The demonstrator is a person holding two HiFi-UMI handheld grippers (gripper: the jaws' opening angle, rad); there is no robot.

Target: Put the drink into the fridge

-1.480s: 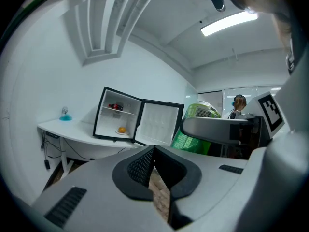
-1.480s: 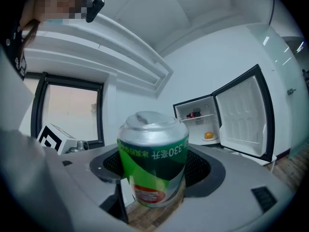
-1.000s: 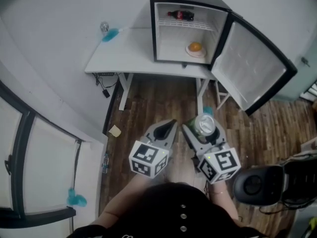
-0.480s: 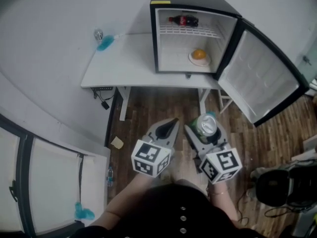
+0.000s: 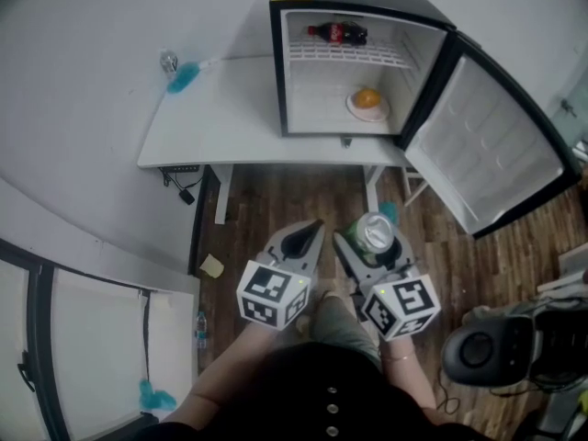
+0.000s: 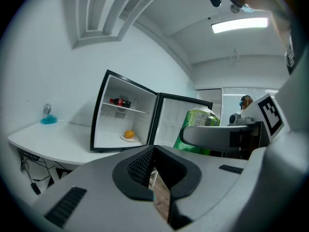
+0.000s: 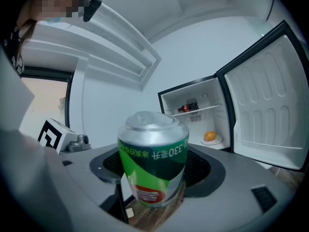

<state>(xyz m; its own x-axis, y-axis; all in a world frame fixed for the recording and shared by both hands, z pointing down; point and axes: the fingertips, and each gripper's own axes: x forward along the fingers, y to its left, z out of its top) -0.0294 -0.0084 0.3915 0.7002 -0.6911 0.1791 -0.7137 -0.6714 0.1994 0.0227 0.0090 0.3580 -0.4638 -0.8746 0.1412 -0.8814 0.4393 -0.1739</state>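
The drink is a green can with a silver top point(image 5: 375, 232), upright between the jaws of my right gripper point(image 5: 371, 239), which is shut on its sides. In the right gripper view the can point(image 7: 153, 151) fills the middle. My left gripper point(image 5: 312, 232) hangs beside it to the left, shut with nothing in it, and its pads meet at the tips point(image 6: 153, 151). Ahead stands a small black fridge point(image 5: 292, 62) with its door point(image 5: 501, 154) swung open to the right. Its top shelf holds a cola bottle point(image 5: 336, 33). An orange on a plate point(image 5: 367, 100) sits on its floor.
The fridge stands on a white table point(image 5: 211, 122), which also carries a blue brush point(image 5: 182, 76) and a small silver thing point(image 5: 169, 60) at the back left. A wooden floor point(image 5: 294, 196) lies between me and the table. A black round seat point(image 5: 485, 356) sits at lower right.
The table and fridge have slid a little lower and left in the head view. Both grippers keep their places side by side, and the can stays in the right one.
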